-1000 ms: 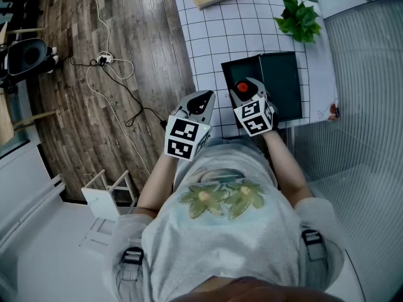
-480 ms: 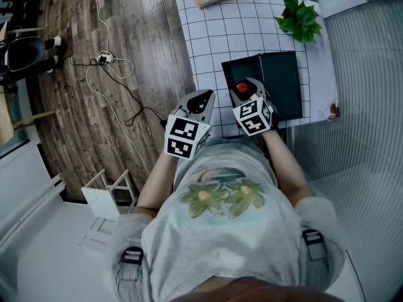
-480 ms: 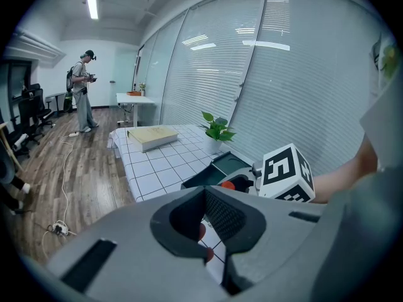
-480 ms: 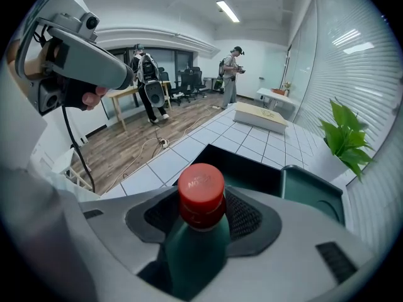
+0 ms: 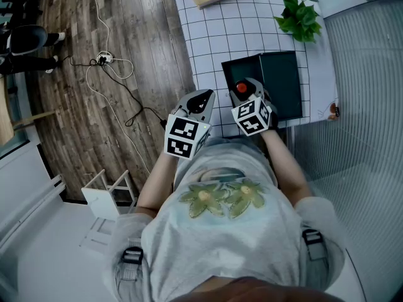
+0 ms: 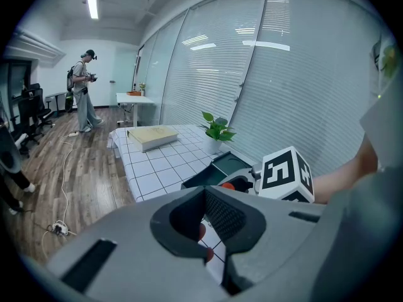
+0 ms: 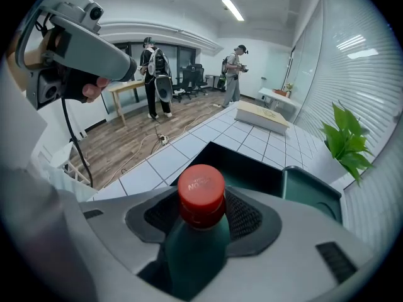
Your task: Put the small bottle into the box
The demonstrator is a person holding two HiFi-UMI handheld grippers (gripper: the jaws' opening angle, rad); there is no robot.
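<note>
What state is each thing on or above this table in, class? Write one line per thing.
Bottle: capped, upright, held off the table.
Right gripper: shut on the bottle.
Left gripper: shut, holding nothing.
Box: open, resting on the table, bottle not yet inside.

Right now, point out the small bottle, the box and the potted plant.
small bottle [image 7: 201, 187], right gripper view, on its red cap
box [image 5: 286, 80], head view, on its bare dark floor
potted plant [image 5: 299, 14], head view, on its leaves
</note>
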